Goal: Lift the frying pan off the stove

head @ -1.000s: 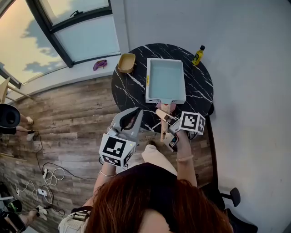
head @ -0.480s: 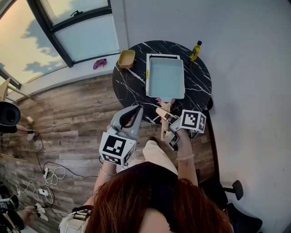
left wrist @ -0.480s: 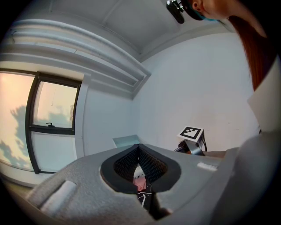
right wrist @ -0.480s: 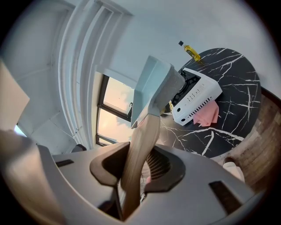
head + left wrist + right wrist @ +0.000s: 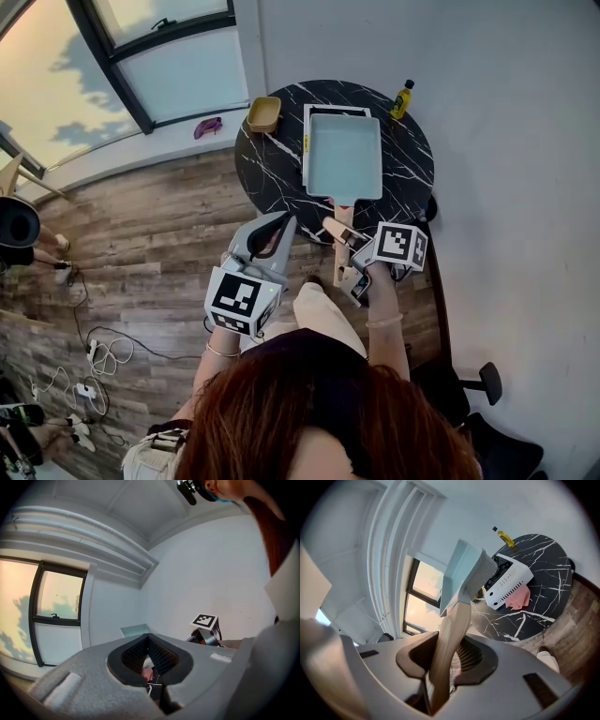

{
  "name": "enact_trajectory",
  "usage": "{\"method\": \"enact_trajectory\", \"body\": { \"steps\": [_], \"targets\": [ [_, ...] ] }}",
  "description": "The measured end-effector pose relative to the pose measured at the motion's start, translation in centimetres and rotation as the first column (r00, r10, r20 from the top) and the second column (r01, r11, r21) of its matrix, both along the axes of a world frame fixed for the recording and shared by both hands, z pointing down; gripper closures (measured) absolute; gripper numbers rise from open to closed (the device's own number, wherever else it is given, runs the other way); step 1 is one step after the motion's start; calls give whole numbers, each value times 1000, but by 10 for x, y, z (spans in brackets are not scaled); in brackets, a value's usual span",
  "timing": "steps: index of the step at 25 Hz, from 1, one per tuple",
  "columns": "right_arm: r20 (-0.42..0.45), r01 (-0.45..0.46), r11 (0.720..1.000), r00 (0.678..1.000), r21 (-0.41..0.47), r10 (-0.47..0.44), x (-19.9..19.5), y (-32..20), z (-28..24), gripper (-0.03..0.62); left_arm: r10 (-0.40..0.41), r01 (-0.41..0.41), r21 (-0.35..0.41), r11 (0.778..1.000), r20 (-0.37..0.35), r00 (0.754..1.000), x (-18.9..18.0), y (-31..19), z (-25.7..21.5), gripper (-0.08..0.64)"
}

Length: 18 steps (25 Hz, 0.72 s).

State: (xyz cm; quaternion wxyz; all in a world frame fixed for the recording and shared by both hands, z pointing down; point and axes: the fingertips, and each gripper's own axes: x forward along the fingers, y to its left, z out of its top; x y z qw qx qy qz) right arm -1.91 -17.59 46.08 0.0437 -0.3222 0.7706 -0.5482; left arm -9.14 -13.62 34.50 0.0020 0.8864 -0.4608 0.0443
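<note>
Gripping the wooden handle (image 5: 447,648) near its free end, the right gripper (image 5: 449,662) had both jaws pressed against the wood, one on each side. Left gripper (image 5: 150,667) was held level beside it, well apart to its left, jaws together with nothing between them; its view pointed at the wall and caught the right gripper's marker cube (image 5: 205,619) off to its right. Handle ran straight out from the right jaws and rose to the frying pan (image 5: 461,571), pale blue and rectangular, tilted upward. Pan was held in the air, clear of the stove (image 5: 508,584), with a gap showing between them in the right gripper view. Stove was white with rows of vent slots in its side and sat below and ahead of the right gripper on a round black marble table (image 5: 543,564). Pink cloth (image 5: 520,597) lay against the stove's near side. From the head view the pan (image 5: 344,156) covered most of the stove, only a white edge showing along its left. Further out, beyond the left gripper (image 5: 277,225), a small yellow dish (image 5: 263,113) stood at the table's far edge. Farthest from the right gripper, a yellow bottle (image 5: 401,98) with a dark cap stood upright at the table's far rim, near the wall.
</note>
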Motion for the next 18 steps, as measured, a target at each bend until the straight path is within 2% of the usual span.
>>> {"method": "enact_trajectory", "body": {
  "steps": [18],
  "targets": [
    [-5, -4, 1000, 1000, 9, 4, -6, 54, -13, 476, 14, -14, 36, 999, -13, 1000, -6, 48, -8, 548]
  ]
}}
